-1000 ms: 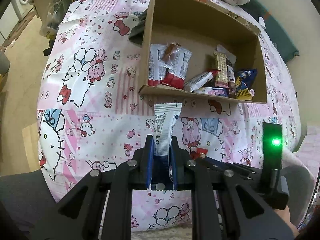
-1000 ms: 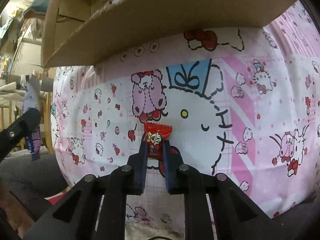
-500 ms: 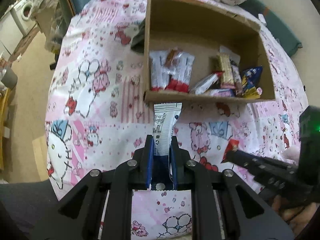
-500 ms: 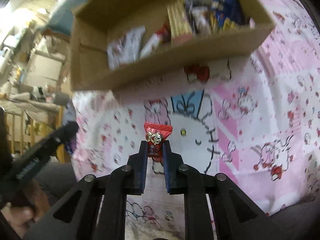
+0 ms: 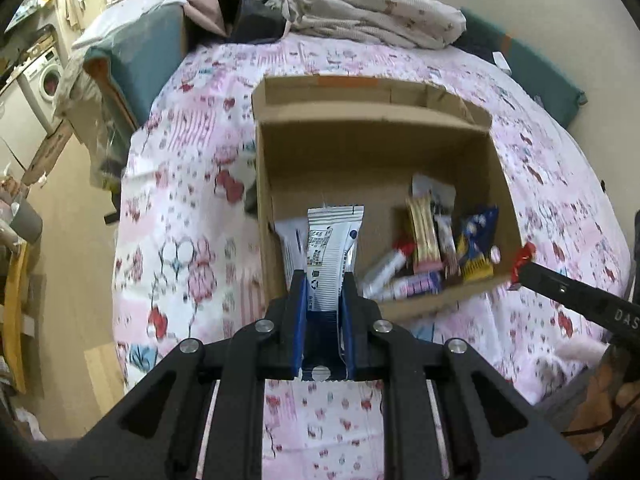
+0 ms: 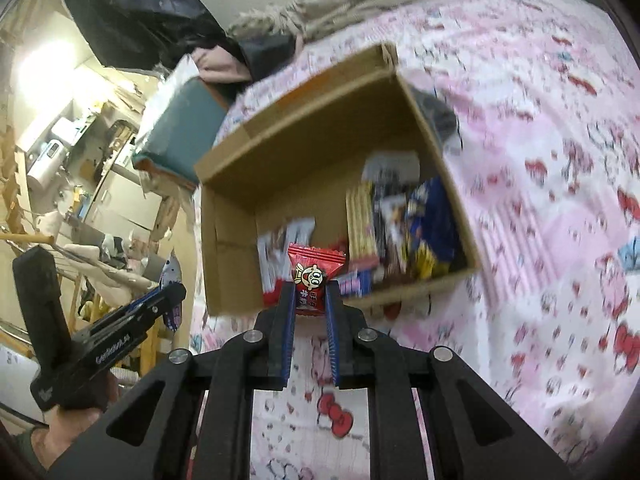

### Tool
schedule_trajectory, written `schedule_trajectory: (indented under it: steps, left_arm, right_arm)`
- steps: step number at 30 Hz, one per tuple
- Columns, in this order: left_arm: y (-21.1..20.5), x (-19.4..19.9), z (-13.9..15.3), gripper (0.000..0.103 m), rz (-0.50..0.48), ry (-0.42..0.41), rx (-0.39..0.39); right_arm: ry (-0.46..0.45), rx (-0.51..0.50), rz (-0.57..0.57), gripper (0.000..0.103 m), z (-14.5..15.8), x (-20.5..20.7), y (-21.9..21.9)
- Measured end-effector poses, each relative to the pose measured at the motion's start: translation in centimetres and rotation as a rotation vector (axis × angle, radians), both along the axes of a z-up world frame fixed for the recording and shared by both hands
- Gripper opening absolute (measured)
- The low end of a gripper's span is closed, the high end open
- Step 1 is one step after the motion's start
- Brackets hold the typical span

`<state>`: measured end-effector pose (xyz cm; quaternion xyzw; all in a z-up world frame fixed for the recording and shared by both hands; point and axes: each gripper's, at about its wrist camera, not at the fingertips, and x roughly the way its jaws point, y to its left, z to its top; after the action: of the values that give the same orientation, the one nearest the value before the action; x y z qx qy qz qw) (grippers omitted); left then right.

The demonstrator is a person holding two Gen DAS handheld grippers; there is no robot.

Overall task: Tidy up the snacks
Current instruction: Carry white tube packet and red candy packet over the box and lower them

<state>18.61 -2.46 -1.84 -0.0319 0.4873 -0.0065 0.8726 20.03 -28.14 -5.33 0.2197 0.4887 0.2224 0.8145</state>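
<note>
An open cardboard box lies on the pink cartoon-print bedspread and holds several snack packets. My left gripper is shut on a long white and blue snack packet, held over the box's near left part. My right gripper is shut on a small red candy packet above the box's near edge. The right gripper also shows in the left wrist view by the box's right corner. The left gripper shows in the right wrist view at the left.
The bedspread covers the bed around the box. Crumpled bedding and clothes pile at the far end. A teal cushion sits at the bed's left edge, with floor and a washing machine beyond.
Both grippers have risen and moved toward the box with their packets. The views now look down into the box instead of at its front wall.
</note>
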Motion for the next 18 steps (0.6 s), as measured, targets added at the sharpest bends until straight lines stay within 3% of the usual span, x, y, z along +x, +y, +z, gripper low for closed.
schedule_trajectory:
  steps: [6,9,18]
  left_arm:
    - [-0.3,2.7,0.0,0.013,0.007,-0.005,0.012]
    - [-0.6,4.0,-0.6,0.013,0.004,-0.005,0.017]
    - [-1.1,6.9,-3.3,0.013,0.003,-0.004,0.006]
  right_arm:
    - [-0.035,0.006,0.000,0.015,0.2,2.2,0.3]
    - [-0.045,-0.045,0.009,0.015,-0.1,3.0,1.0]
    - [0.003,-0.098,0.026,0.015,-2.7,5.5,2.5]
